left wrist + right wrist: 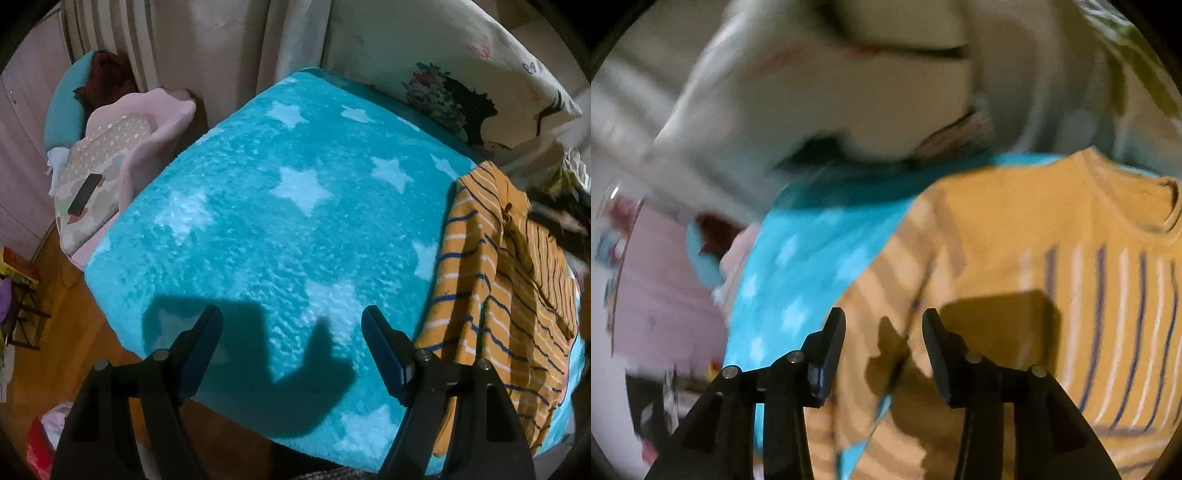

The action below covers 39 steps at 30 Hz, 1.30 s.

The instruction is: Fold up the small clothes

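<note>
One small garment is in play: a mustard-yellow striped shirt (491, 295) with thin navy and white bands, lying on the right-hand part of a turquoise blanket (280, 221) patterned with pale stars. In the left wrist view the shirt is rumpled and partly doubled over itself, its long axis running from the near edge of the blanket away toward a cream printed pillow (461, 85) at the far side; a fold ridge runs down its middle. In the right wrist view, which is blurred, the shirt (1015, 240) fills the lower right, with its round neckline at the far right edge and the stripes running up and down the picture, so the neck end points to the right of that frame; one sleeve reaches down toward the lower left over the blanket (798, 266). The left gripper (291, 321) hovers over bare blanket just beside the shirt's left edge, its jaws spread wide with nothing between them. The right gripper (882, 325) hangs over the shirt's shoulder area, jaws parted and not pressing on the cloth. To the left of the blanket stands one pink chair (147, 129) holding a dotted cushion (107, 155) with one dark phone (84, 194) on it.
</note>
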Available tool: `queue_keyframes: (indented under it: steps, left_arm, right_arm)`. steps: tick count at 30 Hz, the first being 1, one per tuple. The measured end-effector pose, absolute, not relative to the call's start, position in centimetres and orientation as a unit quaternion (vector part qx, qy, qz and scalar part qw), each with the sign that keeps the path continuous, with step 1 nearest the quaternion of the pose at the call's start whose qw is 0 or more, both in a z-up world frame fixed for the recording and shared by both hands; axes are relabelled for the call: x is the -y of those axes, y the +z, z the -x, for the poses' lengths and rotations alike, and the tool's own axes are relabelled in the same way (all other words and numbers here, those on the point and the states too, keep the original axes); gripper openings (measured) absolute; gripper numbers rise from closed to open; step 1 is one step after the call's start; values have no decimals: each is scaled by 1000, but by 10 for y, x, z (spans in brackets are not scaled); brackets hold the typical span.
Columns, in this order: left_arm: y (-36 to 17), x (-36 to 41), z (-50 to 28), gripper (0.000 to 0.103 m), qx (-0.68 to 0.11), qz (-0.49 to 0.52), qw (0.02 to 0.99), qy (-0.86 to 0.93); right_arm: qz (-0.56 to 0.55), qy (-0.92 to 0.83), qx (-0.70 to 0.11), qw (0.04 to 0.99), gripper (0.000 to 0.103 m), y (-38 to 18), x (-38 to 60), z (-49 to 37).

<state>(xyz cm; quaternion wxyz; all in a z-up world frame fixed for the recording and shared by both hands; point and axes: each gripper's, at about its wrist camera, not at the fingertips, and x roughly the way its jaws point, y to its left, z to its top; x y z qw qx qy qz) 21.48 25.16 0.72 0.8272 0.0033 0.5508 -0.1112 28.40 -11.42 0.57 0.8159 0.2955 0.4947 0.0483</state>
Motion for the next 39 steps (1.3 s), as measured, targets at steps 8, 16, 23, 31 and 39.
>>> queue_keyframes:
  steps: [8,16,23,31,39]
  left_arm:
    - [3,-215,-199,77,-564,5,789,-245]
    - [-19,-150,-158,64,-594,-74,713,-365]
    - [-6,-182,-209,9,-587,-19,747,-310]
    - [33,-297,-352,16,-513,68,848,-116]
    - [14,-332,-322,60,-540,159,816,-131]
  right_arm:
    - [-254,66,-551,792,50,-26,68,-206]
    - [-302,5,-525,796,50,-20,116,-176]
    - [-295,-25,-512,807,50,-14,109,-178]
    - [-292,-32,-510,809,50,-13,100,-183]
    - [-286,-35,-512,810,50,-16,95,-187]
